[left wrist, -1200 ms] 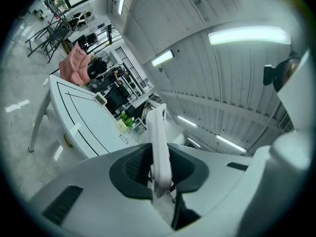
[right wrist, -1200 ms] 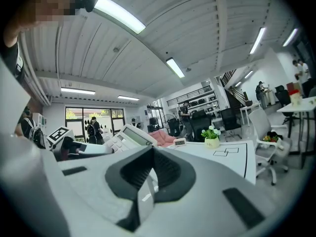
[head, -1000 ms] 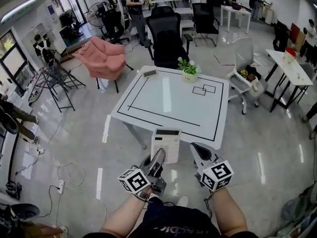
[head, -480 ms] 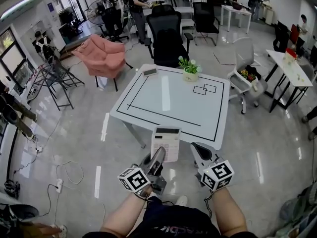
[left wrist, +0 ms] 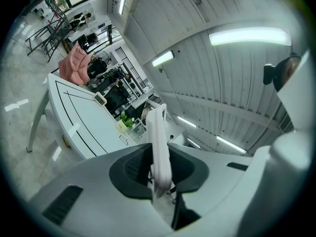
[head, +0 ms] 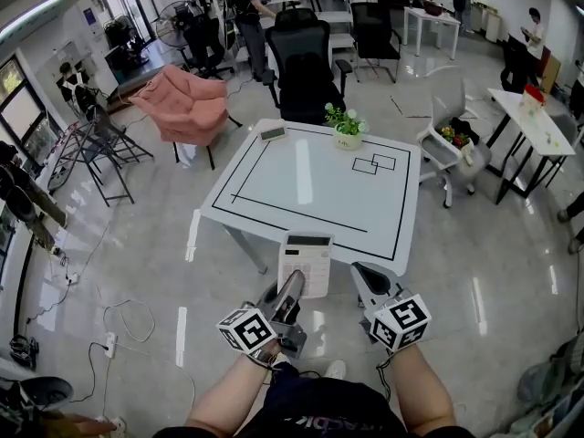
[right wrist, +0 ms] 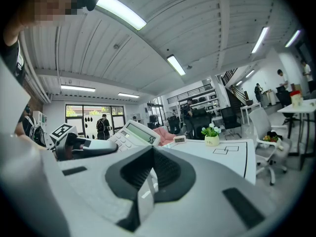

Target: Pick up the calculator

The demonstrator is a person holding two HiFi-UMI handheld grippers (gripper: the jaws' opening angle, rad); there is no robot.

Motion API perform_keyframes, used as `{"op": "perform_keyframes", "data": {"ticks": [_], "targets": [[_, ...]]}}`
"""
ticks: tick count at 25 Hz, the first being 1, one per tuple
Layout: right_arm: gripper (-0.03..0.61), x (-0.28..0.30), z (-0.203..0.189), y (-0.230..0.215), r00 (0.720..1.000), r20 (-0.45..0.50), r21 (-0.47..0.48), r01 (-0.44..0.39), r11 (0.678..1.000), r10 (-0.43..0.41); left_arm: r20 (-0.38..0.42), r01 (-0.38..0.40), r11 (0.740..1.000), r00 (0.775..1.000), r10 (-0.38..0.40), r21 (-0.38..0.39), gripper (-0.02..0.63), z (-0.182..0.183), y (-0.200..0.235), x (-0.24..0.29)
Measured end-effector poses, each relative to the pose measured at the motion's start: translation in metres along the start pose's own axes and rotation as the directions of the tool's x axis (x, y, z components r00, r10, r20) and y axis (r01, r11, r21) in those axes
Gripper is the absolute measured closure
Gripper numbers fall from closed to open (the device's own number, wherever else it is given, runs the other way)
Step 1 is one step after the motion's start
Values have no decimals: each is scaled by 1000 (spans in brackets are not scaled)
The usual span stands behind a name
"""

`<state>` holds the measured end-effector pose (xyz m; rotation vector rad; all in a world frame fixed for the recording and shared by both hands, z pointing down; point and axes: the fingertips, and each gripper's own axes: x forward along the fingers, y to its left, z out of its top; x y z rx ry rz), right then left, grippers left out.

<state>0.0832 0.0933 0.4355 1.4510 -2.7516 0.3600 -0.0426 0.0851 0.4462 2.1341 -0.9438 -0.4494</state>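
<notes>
Calculator: your white calculator (head: 306, 263) hangs in the air at lower centre of the head view, its top edge overlapping the near edge of the table in the picture; nothing supports it from below. In the left gripper view it stands edge-on up the middle (left wrist: 158, 142), and in the right gripper view it shows at centre left, display uppermost (right wrist: 132, 134).
Left gripper: your left gripper (head: 290, 295) has its jaws closed narrow on the calculator's lower end, one pad pressing each face.
Right gripper: your right gripper (head: 370, 286) is just beside the calculator to the right, apart from it, jaws pressed together with nothing between them (right wrist: 150, 169).
Table: the white table (head: 310, 185) with its black outline fills the middle of the head view; a potted plant (head: 348, 128) and a small grey device (head: 274, 134) sit along its far edge.
Done: by my reading, the pick-up itself is finished, since the calculator is off the table and carried by one gripper alone.
Left: little, as far as the pictures show; you only need to hold the grip firm, because the hold sits low on a tall, flat body that could tip.
</notes>
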Motion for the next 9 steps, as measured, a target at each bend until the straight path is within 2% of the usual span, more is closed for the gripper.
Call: {"op": "perform_keyframes", "data": {"ticks": [9], "targets": [[577, 0, -1, -2, 1000, -3, -7, -3, 1000, 3, 2, 6, 1000, 1000, -6, 1, 546, 0, -1, 3]]}}
